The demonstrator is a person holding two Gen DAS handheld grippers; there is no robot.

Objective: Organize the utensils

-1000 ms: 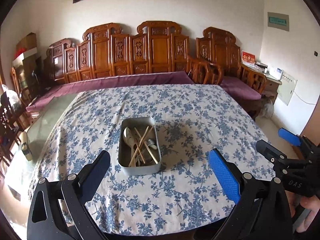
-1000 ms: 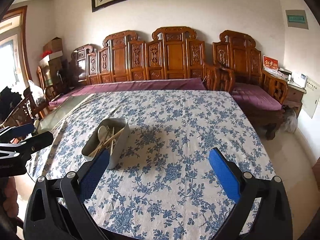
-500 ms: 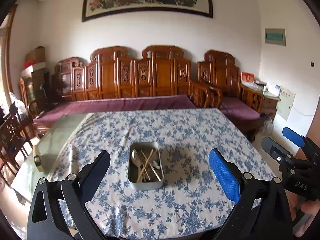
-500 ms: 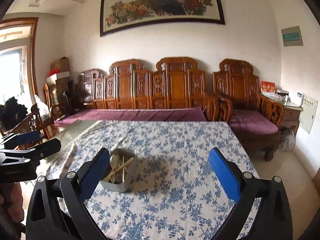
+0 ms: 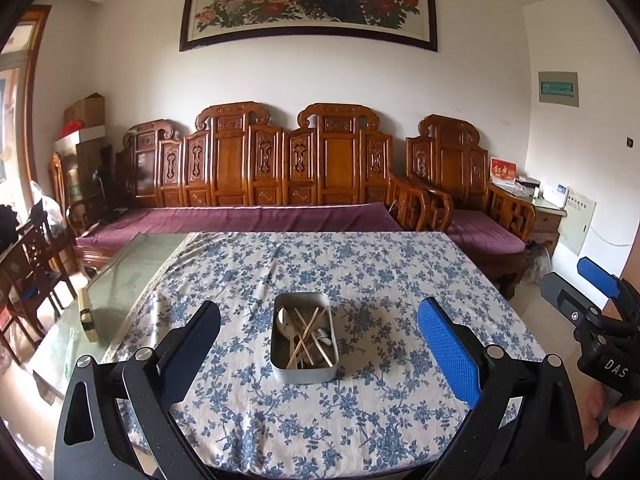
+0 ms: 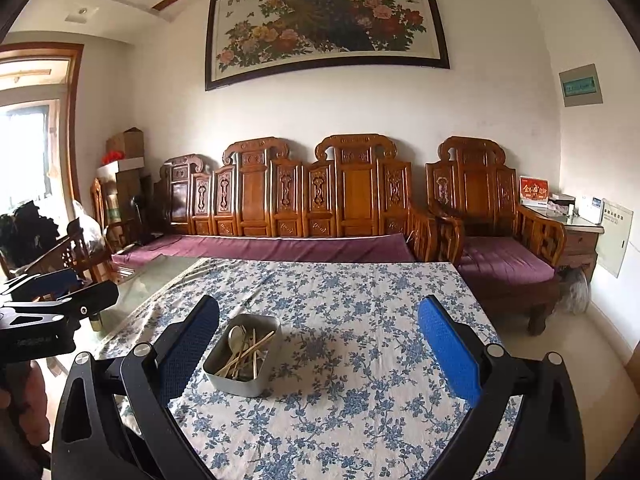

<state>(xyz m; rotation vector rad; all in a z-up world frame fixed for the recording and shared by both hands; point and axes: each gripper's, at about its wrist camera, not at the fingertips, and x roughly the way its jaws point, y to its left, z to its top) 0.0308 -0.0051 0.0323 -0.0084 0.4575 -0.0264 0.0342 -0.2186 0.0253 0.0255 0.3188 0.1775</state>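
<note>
Floral tablecloth [image 5: 360, 420] now farther; tin [image 5: 305, 346] (utensils inside) untouched; both claws [image 5: 318, 344] [image 6: 318, 344] agape, empty.

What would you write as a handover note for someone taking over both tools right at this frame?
Left tool: open, empty, held above the near table edge.
Right tool: open, empty, same height.
Metal tin sits on the floral tablecloth, holding a spoon and crossed chopsticks, all jumbled together.
Done: all visible utensils are in the tin; none lie loose on the cloth.
Left: possibly sorting inside the tin; neither tool is touching it.
</note>
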